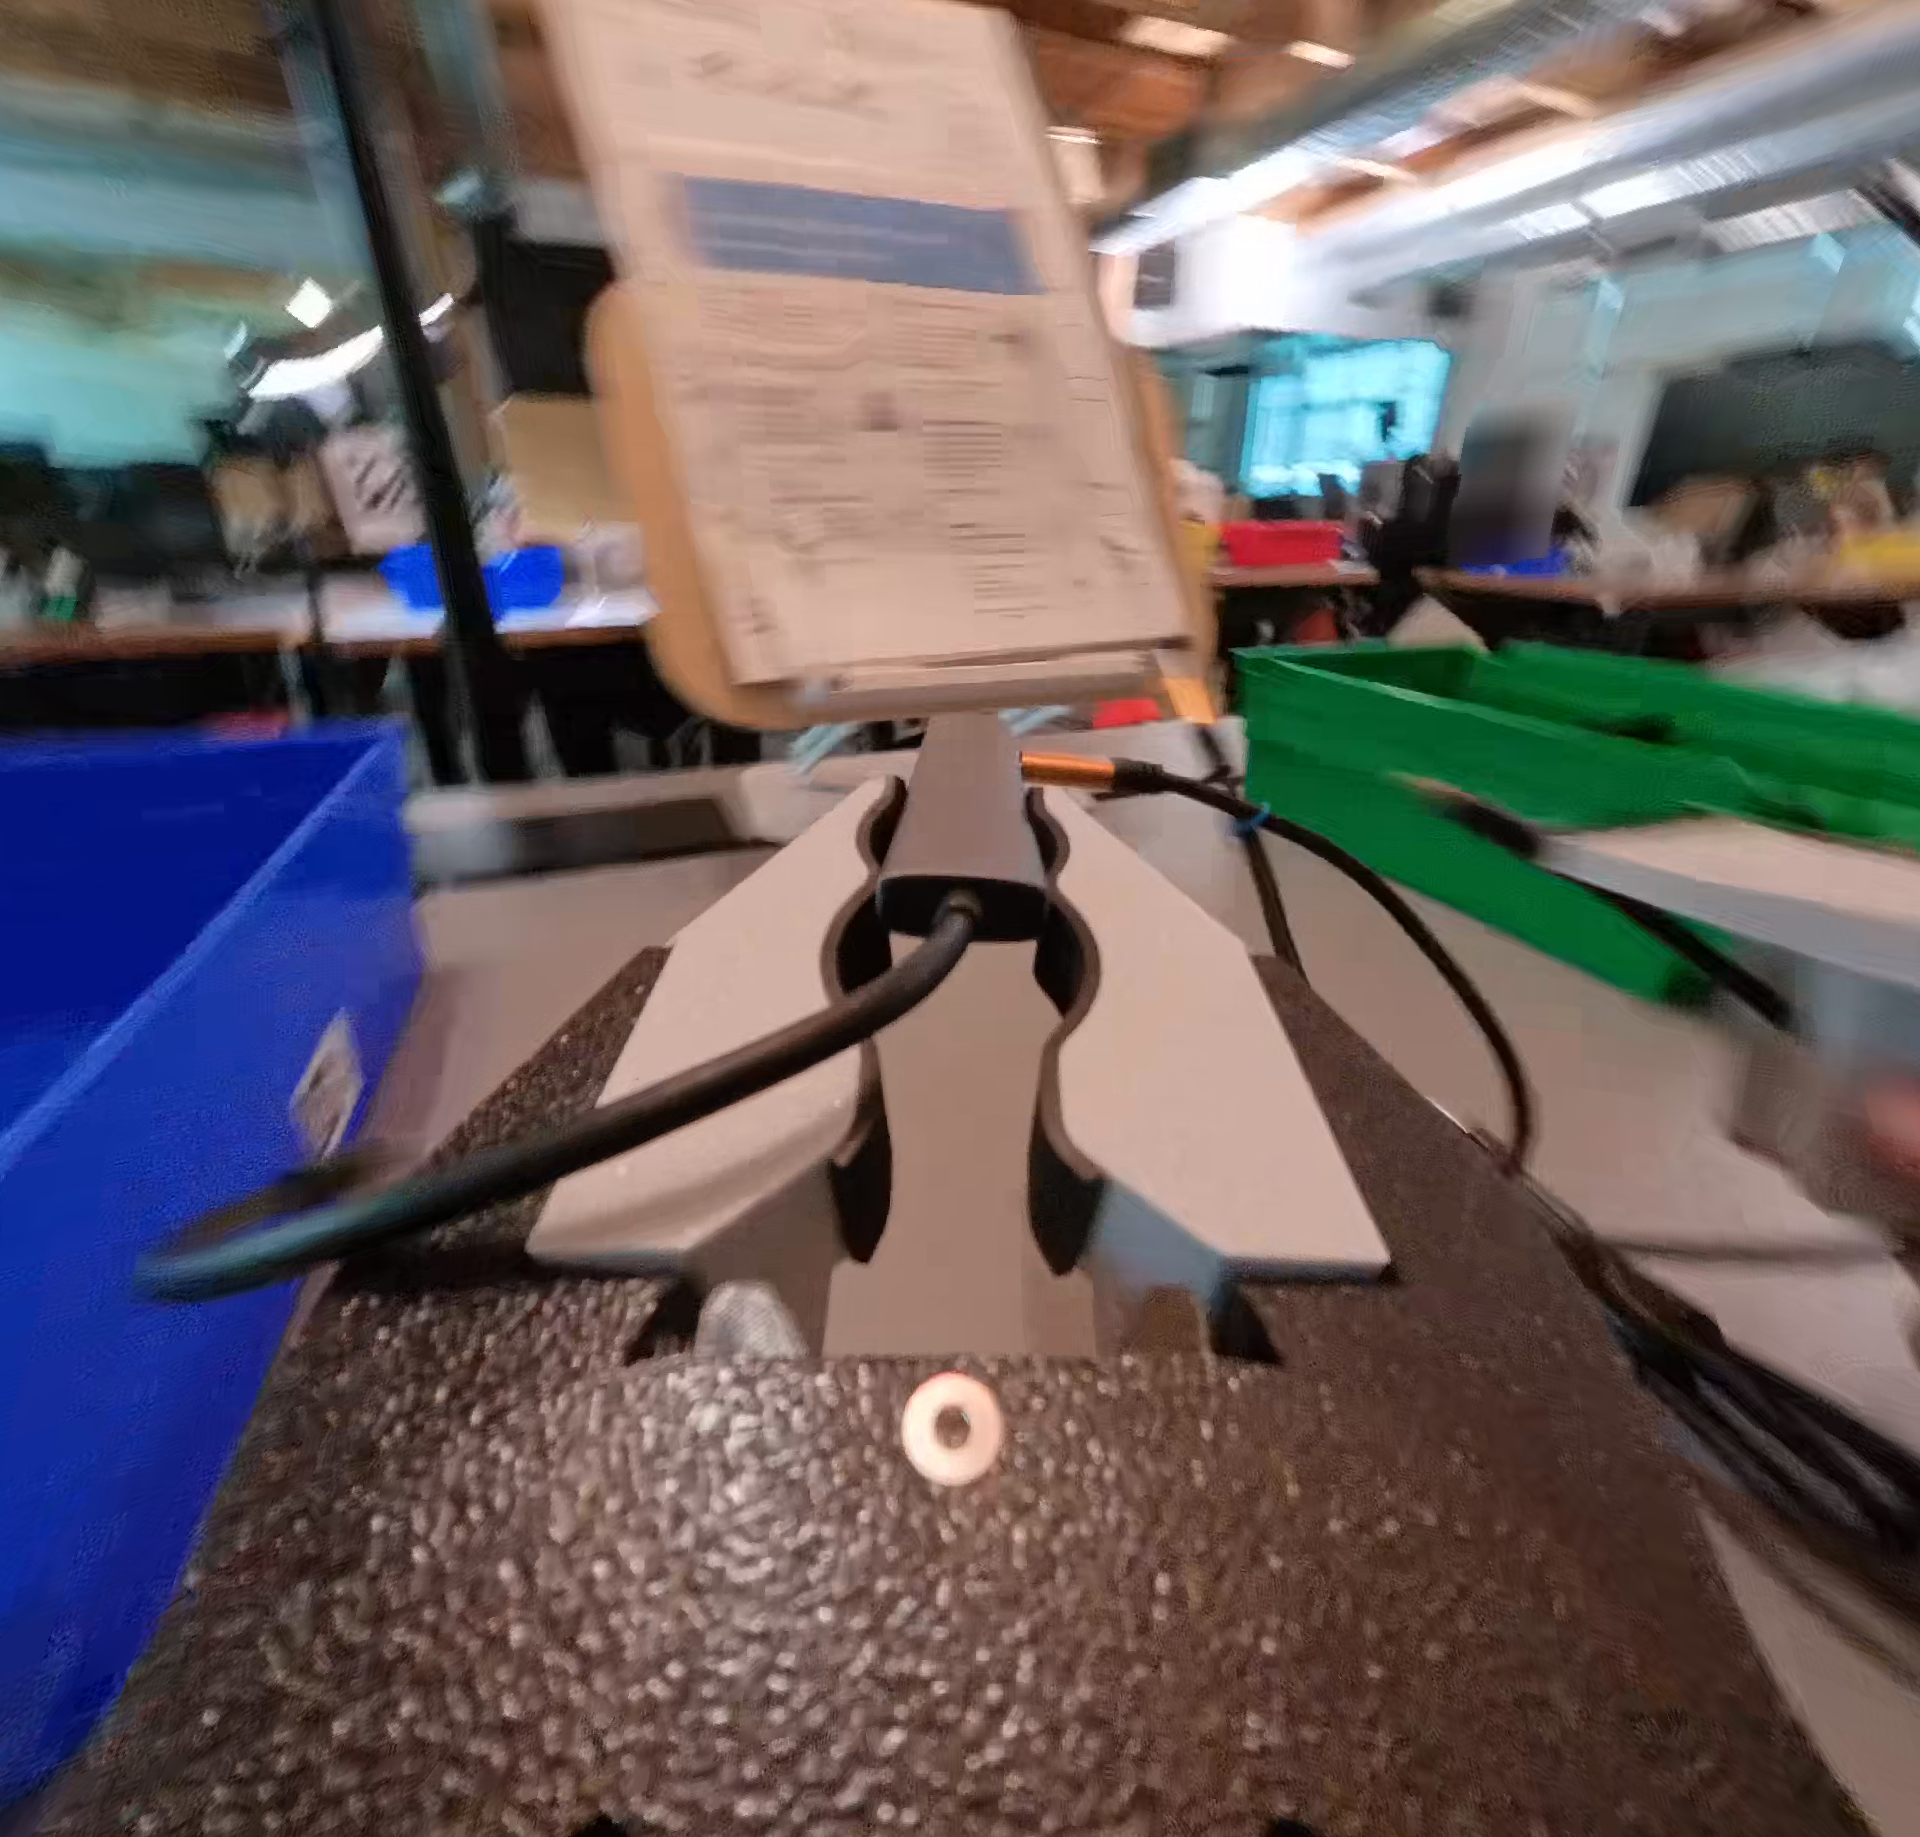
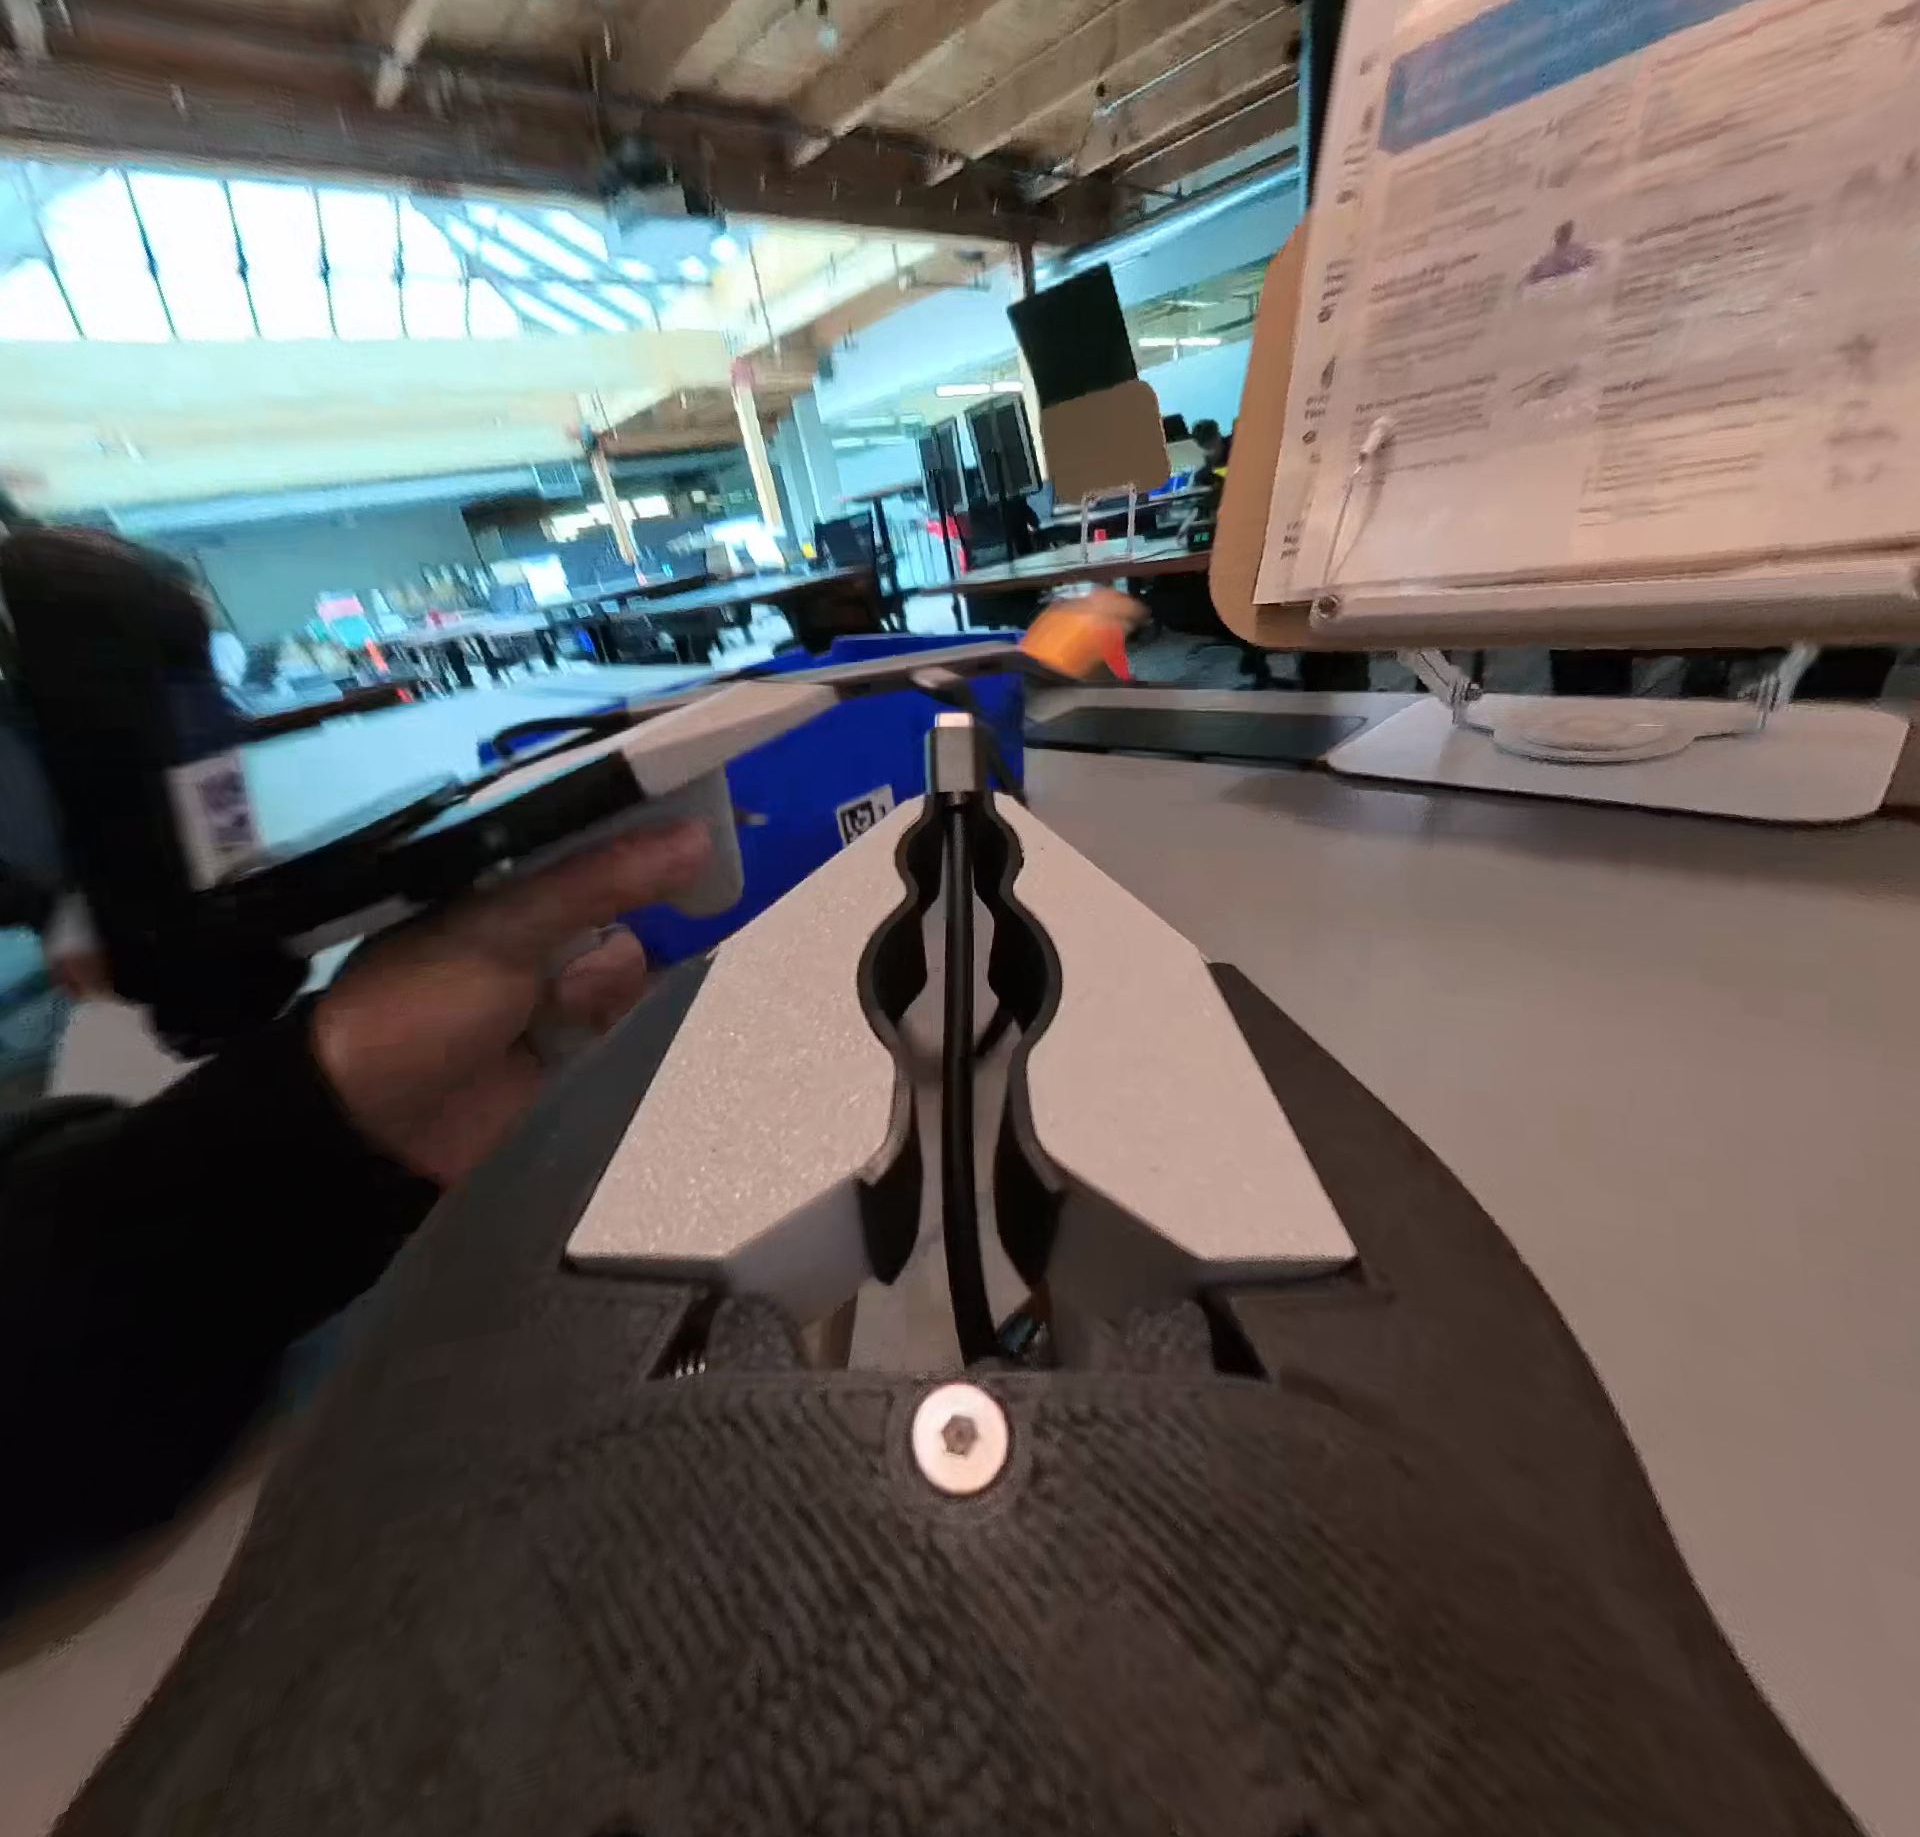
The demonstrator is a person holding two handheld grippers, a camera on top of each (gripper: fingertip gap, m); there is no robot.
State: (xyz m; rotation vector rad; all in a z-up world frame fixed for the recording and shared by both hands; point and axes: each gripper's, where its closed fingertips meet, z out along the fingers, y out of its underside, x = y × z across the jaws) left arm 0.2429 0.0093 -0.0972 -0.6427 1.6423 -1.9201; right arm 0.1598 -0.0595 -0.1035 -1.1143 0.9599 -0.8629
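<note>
Left gripper point(image 1: 961, 831) level, clamped on grey adapter point(image 1: 961, 852), right gripper point(image 2: 961, 811) level, pinching cable plug point(image 2: 954, 753).

On the surface point(image 1: 1455, 1143), a bin point(image 1: 187, 956) lies left, stacked trays point(image 1: 1558, 738) right, and a document stand point(image 1: 894, 385) behind the cable point(image 1: 1382, 894).

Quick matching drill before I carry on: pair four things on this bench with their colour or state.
1. left tongs
2. right tongs
3. bin left of the left tongs
4. tray to their right

a. green
b. shut on a thin black cable with a silver plug tip
c. blue
d. shut on a dark grey adapter

Pairs: 1-d, 2-b, 3-c, 4-a
</note>
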